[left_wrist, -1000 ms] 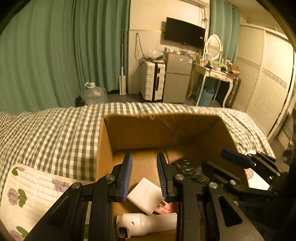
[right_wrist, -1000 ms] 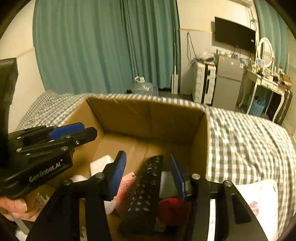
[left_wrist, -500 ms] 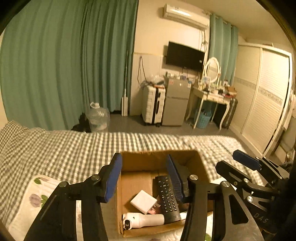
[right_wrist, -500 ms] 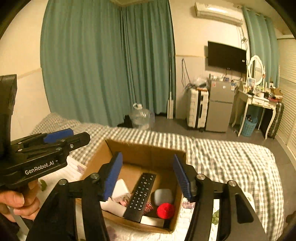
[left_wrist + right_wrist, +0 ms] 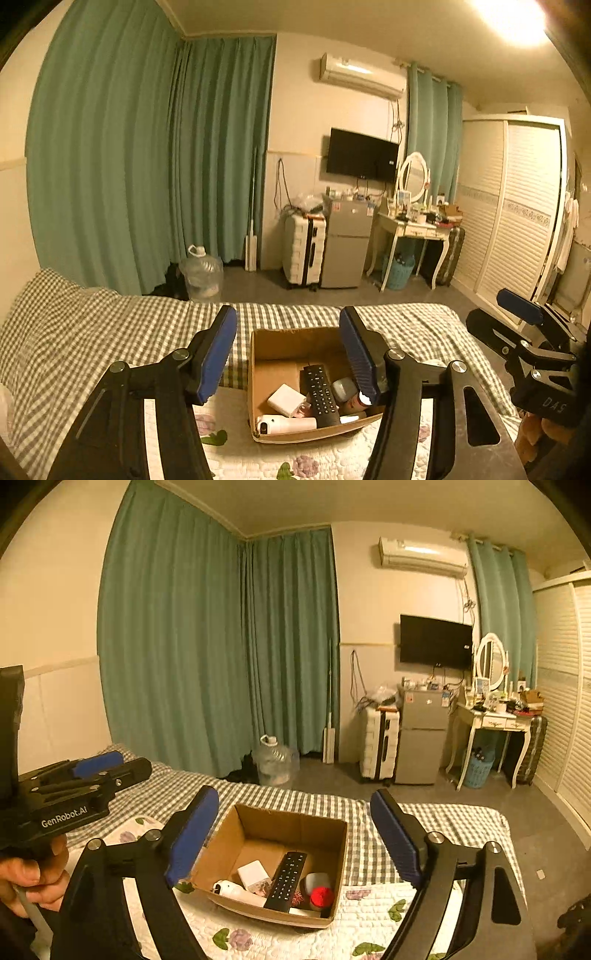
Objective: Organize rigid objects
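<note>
An open cardboard box [image 5: 280, 341] [image 5: 291, 825] sits on the bed, well below and ahead of both grippers. Inside lie a black remote [image 5: 322, 393] [image 5: 287, 880], a white square block [image 5: 286, 399] [image 5: 254, 876], a white bottle-like item [image 5: 286, 424] [image 5: 236, 891], a grey rounded object [image 5: 317, 880] and a red ball [image 5: 322, 897]. My left gripper [image 5: 290, 354] is raised above the box, jaws opening with nothing between them. My right gripper [image 5: 295, 834] is also raised, jaws opening wide and empty. Each gripper shows at the edge of the other's view.
The box rests on a floral quilted mat [image 5: 277, 938] over a checked bedspread [image 5: 92, 332]. Beyond the bed stand a water jug [image 5: 201, 271], a white suitcase [image 5: 304, 251], a small fridge [image 5: 347, 243], a dressing table [image 5: 413, 225] and green curtains [image 5: 221, 646]. A hand [image 5: 33, 878] grips the left gripper's handle.
Both grippers rose up and back out of the box, and their jaws spread apart. The remote, between the right jaws a second ago, now lies in the box.
</note>
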